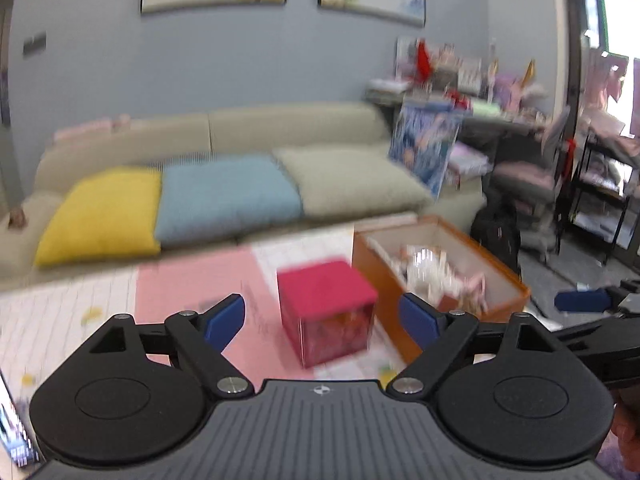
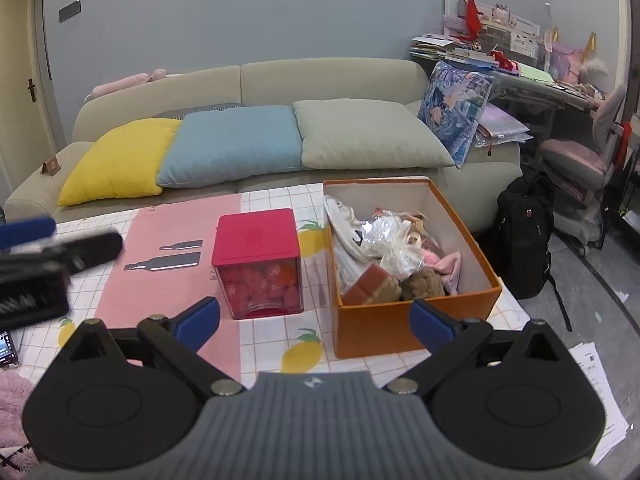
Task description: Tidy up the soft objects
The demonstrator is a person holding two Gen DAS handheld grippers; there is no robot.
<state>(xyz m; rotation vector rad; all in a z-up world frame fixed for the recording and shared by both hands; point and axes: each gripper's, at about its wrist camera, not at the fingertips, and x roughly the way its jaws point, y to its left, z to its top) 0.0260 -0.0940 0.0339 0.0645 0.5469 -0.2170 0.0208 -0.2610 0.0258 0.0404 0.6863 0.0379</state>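
Observation:
An orange box (image 2: 376,332) on the table holds soft things: brown plush toys (image 2: 404,286), a pink cloth (image 2: 448,264) and a clear plastic bag (image 2: 390,244). The box also shows, blurred, in the left wrist view (image 1: 384,276). A red-lidded clear container (image 2: 258,264) stands left of it, also seen in the left wrist view (image 1: 326,310). My left gripper (image 1: 322,320) is open and empty, above the table before the red container. My right gripper (image 2: 316,320) is open and empty, just short of the box's near wall.
Yellow (image 2: 120,160), blue (image 2: 232,146) and green (image 2: 368,134) cushions lie on the beige sofa (image 2: 320,76) behind the table. A printed cushion (image 2: 456,108), a cluttered desk (image 2: 516,64), a pink chair (image 2: 580,160) and a black backpack (image 2: 524,236) stand right. A phone (image 2: 8,350) lies at left.

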